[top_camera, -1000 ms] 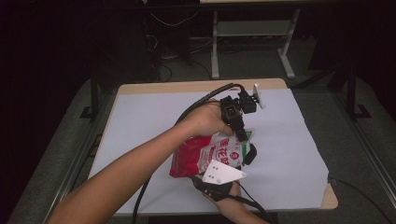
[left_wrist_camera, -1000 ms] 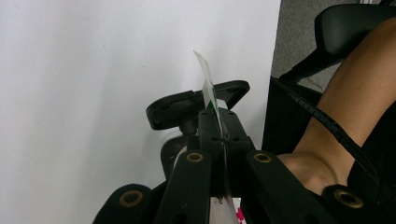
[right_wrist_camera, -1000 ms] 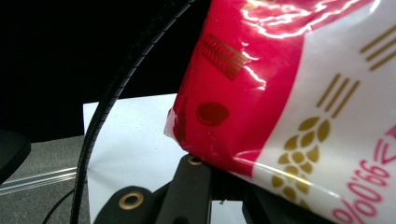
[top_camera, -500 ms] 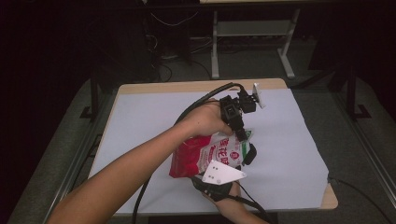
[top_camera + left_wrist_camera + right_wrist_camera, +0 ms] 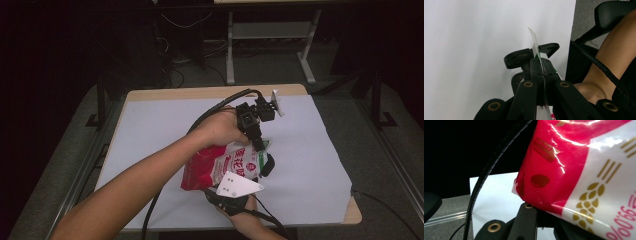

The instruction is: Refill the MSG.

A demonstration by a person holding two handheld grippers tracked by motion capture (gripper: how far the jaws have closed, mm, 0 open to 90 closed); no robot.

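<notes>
A red and white packet [image 5: 222, 162] was held above the pale sheet [image 5: 150, 130] covering the table [image 5: 200, 92], just below the centre of the high view. It was gripped at two edges. The left gripper [image 5: 259, 147] was brought in from the upper side, at the centre of the frame, with the person's left hand [image 5: 220, 131] wrapped around its body and the forearm stretching down to the lower left corner. Its jaws were closed tightly on the packet's upper right edge, near a green patch of the printing. In the left gripper view the two black jaws were seen pressed together at the lower centre, with the thin edge of the packet [image 5: 535, 47] standing up between them as a narrow sliver, and the white sheet [image 5: 474, 37] spread across the left of the frame.

The right gripper [image 5: 235, 186] was placed at the lower centre of the high view, under its grey three-cornered plate, with the right hand [image 5: 235, 205] entering from the bottom edge. Its jaws were clamped on the packet's lower edge. In the right gripper view the glossy red and white wrapper [image 5: 579, 175], printed with gold wheat ears, was seen across the right of the frame, seated directly on the jaws at the bottom, while a black cable [image 5: 489, 172] was seen curving up the left side.
</notes>
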